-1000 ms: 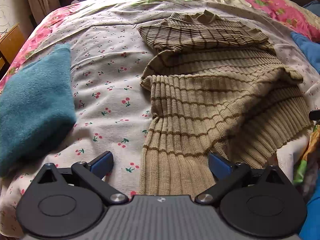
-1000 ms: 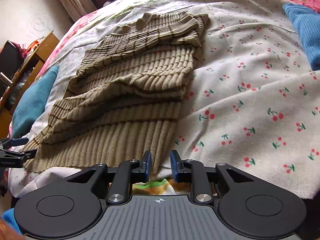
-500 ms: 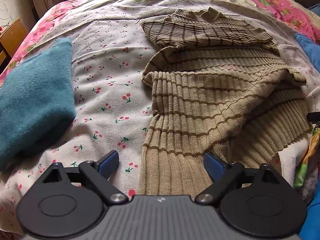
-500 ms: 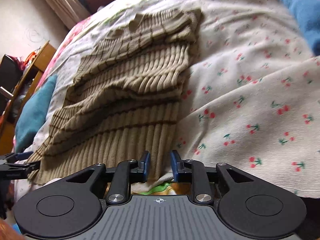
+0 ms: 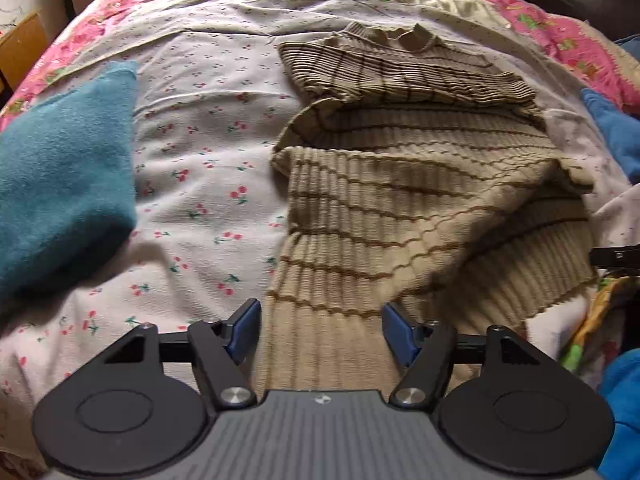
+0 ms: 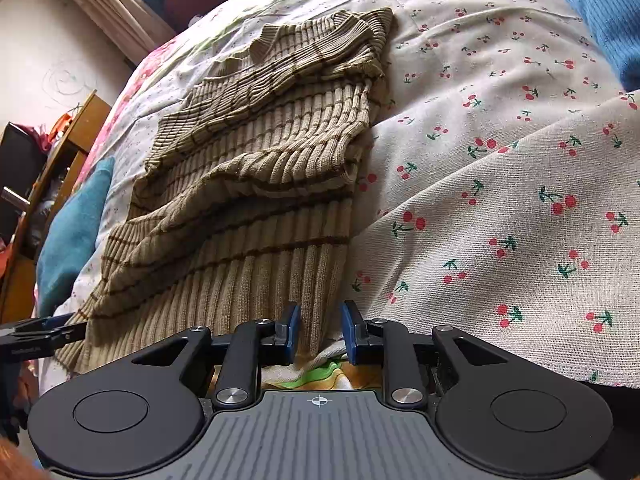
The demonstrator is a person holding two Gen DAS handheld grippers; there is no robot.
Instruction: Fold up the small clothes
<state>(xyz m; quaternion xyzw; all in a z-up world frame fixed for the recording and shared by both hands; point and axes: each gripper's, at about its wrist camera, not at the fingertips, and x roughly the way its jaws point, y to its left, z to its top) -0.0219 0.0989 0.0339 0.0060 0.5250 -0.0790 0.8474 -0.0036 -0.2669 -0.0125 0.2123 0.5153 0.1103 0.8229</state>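
A beige ribbed sweater with brown stripes (image 5: 408, 184) lies partly folded on the bed, collar at the far end, hem toward me. My left gripper (image 5: 320, 332) is open, its blue pads on either side of the hem's left corner. In the right wrist view the sweater (image 6: 256, 184) lies left of centre. My right gripper (image 6: 320, 334) is open with a narrow gap, and the hem's right corner sits between its pads. Its tip also shows in the left wrist view (image 5: 616, 258).
The bed has a white cherry-print sheet (image 5: 200, 184) (image 6: 500, 160). A teal folded garment (image 5: 60, 184) lies at the left and a blue one (image 6: 600, 12) at the right. A wooden shelf (image 6: 60, 160) stands beside the bed. The bed's near edge is just below the grippers.
Both grippers have moved closer to the sweater's hem. The left jaws have narrowed somewhat around the hem corner. The right gripper has dropped lower to the bed edge.
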